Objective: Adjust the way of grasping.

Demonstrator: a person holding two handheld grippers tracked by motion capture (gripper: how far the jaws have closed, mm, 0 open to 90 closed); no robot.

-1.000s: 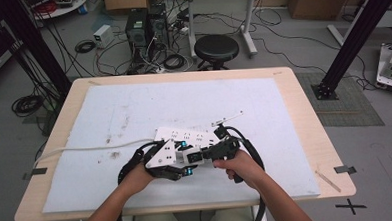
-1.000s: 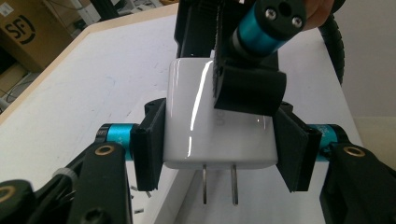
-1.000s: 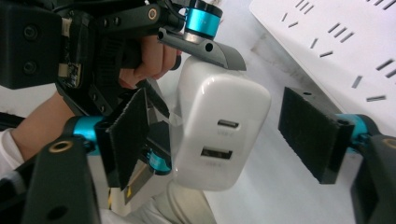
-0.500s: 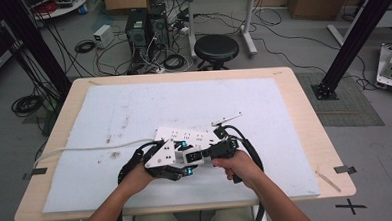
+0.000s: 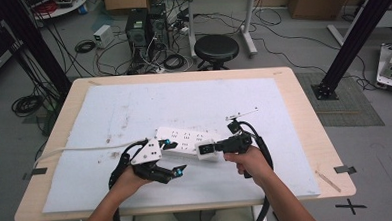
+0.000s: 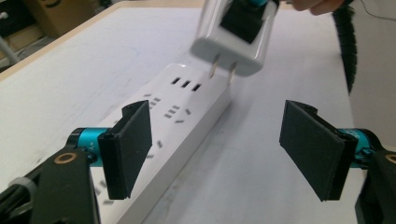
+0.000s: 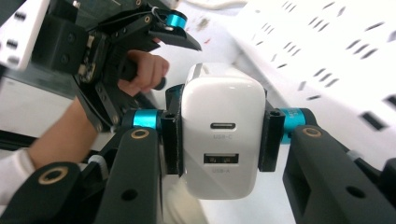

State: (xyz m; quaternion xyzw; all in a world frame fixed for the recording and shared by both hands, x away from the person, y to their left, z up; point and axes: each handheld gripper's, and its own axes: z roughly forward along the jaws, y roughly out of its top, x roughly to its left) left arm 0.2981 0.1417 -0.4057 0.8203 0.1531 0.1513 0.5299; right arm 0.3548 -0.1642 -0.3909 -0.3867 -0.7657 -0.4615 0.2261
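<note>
Right claw (image 5: 205, 150): clamped on a white USB charger (image 7: 219, 135) by its two sides, port face toward its own camera.
Charger prongs (image 6: 222, 71): bare, hanging just above the far end of the power strip (image 5: 185, 140), not touching it in the left claw view (slight tilt).
Strip axis: runs left-right across the surface (image 5: 194, 105), white cord (image 5: 80, 149) leaving at the left.
Left claw (image 5: 179, 169): jaws wide, holding nothing, near side of the strip, just beside it.
Nearer hand: right, charger already over the strip.
Likely next: line prongs to a slot, probably press down.
Room: open surface all round; edges well apart.
</note>
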